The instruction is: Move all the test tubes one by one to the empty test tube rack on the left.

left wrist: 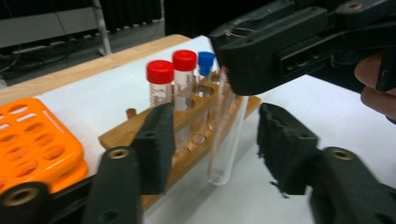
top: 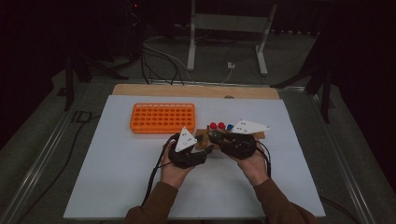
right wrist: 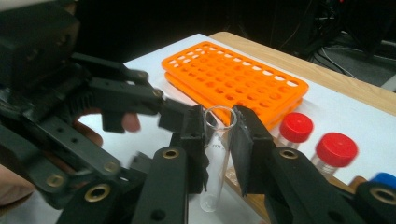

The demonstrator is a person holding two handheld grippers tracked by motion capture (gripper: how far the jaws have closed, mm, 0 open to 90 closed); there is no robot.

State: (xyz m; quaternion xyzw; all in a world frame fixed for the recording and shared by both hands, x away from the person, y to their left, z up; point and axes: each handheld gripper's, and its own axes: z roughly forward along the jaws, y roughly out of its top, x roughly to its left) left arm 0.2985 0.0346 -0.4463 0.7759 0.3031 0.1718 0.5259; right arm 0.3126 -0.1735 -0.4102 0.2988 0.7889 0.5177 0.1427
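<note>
Here the right hand-held gripper (right wrist: 219, 135) is clamped on the upper part of an empty glass tube (right wrist: 215, 163), held upright just in front of the wooden rack (left wrist: 140, 135) near the middle of the table (top: 116, 186). The left hand-held gripper (left wrist: 212, 140) brackets the tube's lower half, jaws partly closed but not touching. Three capped tubes (left wrist: 184, 70) stand in the wooden rack. The orange rack (top: 162, 117), toward the far left, is empty, so the transfer seems barely begun.
</note>
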